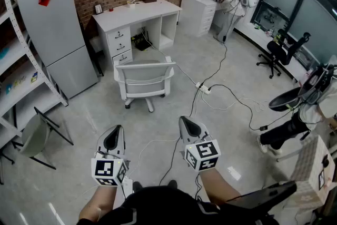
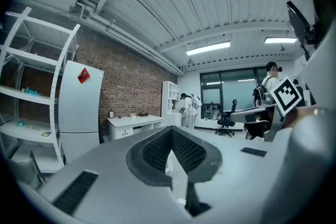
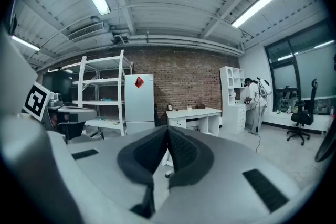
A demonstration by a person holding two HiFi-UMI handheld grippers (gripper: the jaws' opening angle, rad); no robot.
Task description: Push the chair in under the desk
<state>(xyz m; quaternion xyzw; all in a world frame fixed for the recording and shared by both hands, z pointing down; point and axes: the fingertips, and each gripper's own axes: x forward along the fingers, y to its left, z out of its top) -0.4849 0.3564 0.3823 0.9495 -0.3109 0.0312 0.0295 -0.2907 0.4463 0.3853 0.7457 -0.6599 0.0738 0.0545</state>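
The left hand-held gripper [image 1: 114, 137] is clenched on nothing, its jaws pressed together and held level. Well ahead of it and slightly to its right stands the white chair [image 1: 143, 79]. Its back is toward the person and its seat faces the white table [image 1: 138, 12], but it sits clear of the kneehole, so the push has not begun. The right hand-held gripper [image 1: 188, 129] is likewise closed and empty, tipped a little downward, with the chair ahead and to its left. Ahead of this gripper a black cable [image 1: 218, 68] and a power strip [image 1: 204, 88] trail over the floor, just beside the chair's base as far as the head view shows. The base may catch on that cable. A push placed off-centre on the backrest may also swivel the chair and knock an armrest against the drawer unit [image 1: 120, 42].
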